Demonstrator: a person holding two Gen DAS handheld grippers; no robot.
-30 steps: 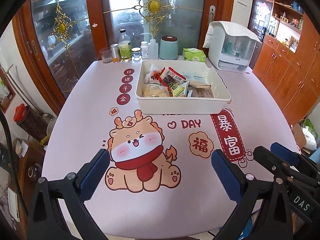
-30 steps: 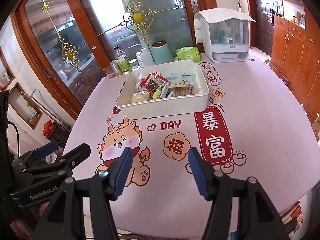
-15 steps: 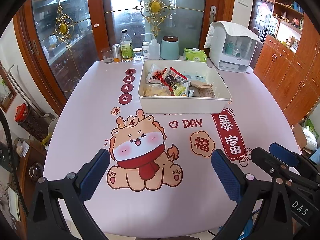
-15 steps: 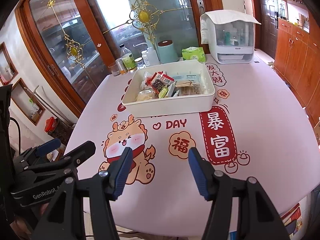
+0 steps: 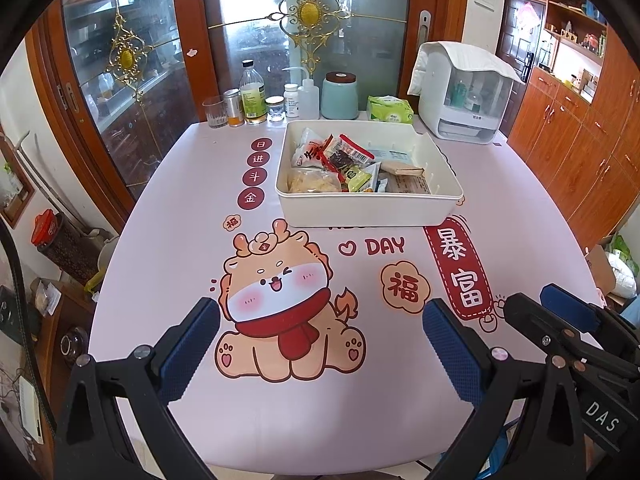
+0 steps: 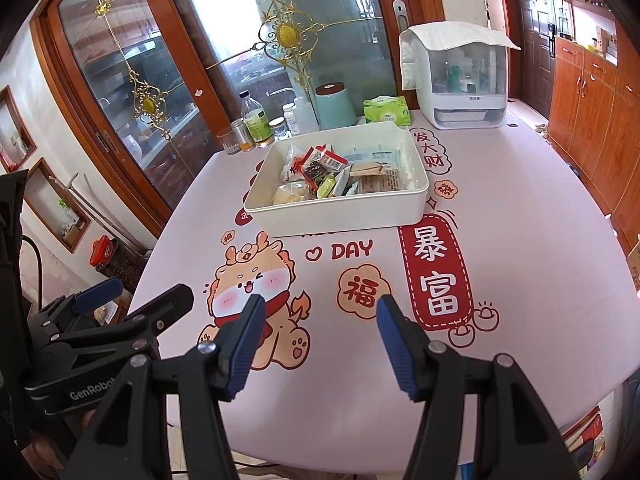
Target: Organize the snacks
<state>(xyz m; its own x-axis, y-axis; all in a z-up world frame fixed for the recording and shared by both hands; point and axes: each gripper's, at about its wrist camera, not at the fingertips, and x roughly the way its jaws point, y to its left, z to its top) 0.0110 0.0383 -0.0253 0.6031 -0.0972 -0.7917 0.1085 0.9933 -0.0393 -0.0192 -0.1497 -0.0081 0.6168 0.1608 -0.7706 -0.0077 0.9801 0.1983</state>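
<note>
A white tray (image 5: pixel 368 210) (image 6: pixel 340 212) stands on the far middle of the table, on a pink cloth. In it lie several snack packets: a red packet (image 5: pixel 346 156) (image 6: pixel 320 164), a pale bag of crisps (image 5: pixel 314 180) (image 6: pixel 290 194), a green packet (image 5: pixel 358 178) and a brown packet (image 5: pixel 400 168). My left gripper (image 5: pixel 320 316) hovers open over the cartoon dragon near the table's front edge, with nothing between its blue pads. My right gripper (image 6: pixel 320 308) is open and empty beside it, to the right. Both are well short of the tray.
Along the far edge stand a glass (image 5: pixel 216 112), bottles (image 5: pixel 253 94), a teal jar (image 5: pixel 339 96), a green tissue pack (image 5: pixel 390 109) and a white covered appliance (image 5: pixel 464 92). Glass doors rise behind the table. Wooden cabinets (image 5: pixel 580 140) line the right side.
</note>
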